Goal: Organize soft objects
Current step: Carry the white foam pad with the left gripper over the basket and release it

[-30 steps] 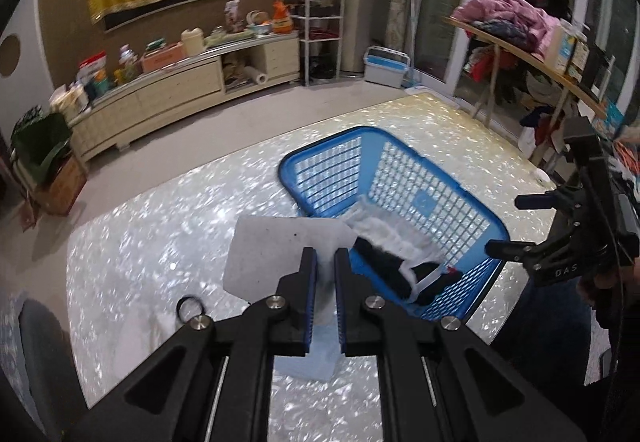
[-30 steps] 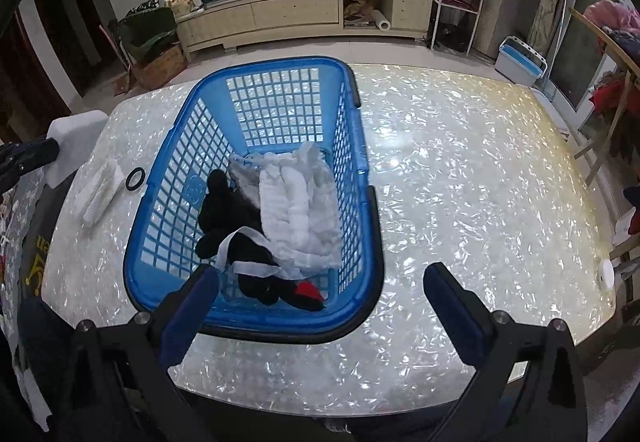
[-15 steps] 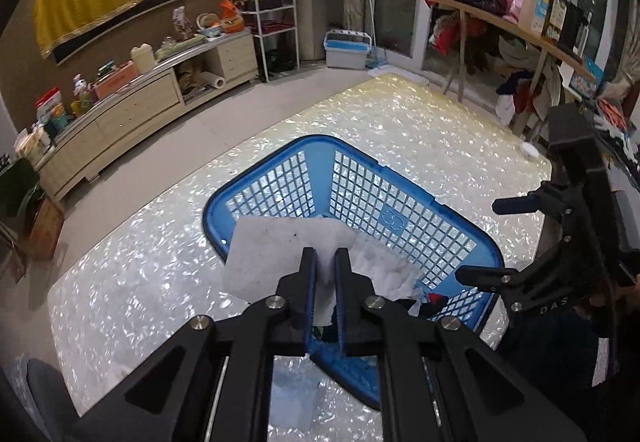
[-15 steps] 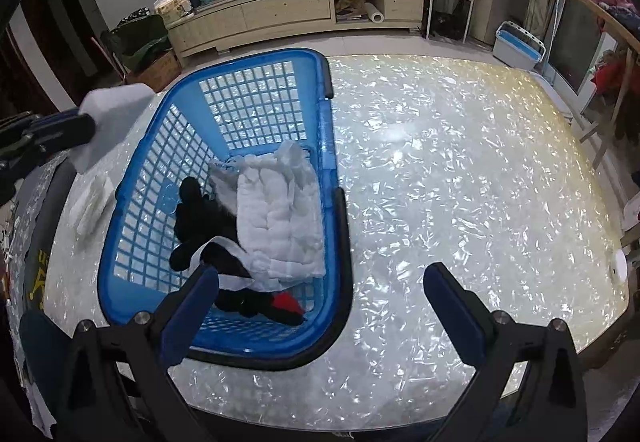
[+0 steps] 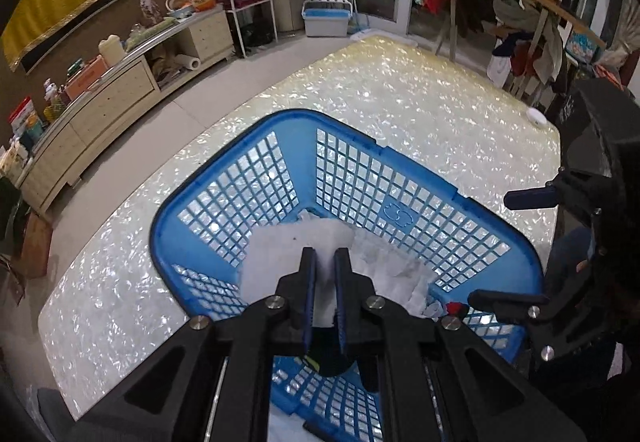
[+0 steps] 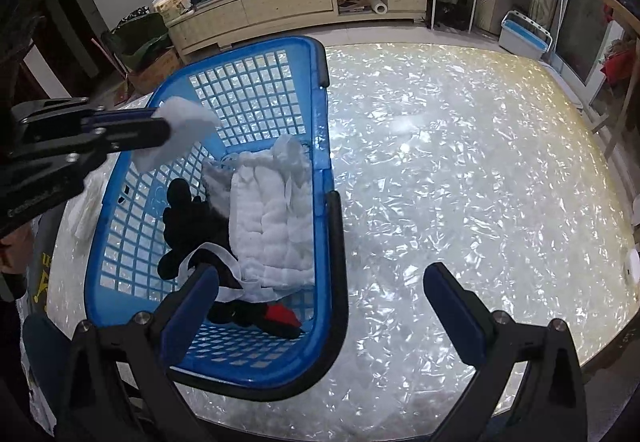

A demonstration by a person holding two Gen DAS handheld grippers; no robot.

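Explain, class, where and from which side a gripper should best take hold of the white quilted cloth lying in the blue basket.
Probably the white quilted cloth's raised, crumpled far end, taken from straight above: the blue basket's walls block any sideways approach, that end offers a pinchable fold, and it lies clear of the black items on the cloth's left.

basket (image 6: pixel 332 242) on desk (image 6: pixel 460 169) | quilted cloth (image 6: pixel 272 217) in basket, right of glove (image 6: pixel 192 226) | cabinet (image 6: pixel 288 5) behind desk

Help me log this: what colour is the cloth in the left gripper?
White cloth, clearest in the right wrist view.
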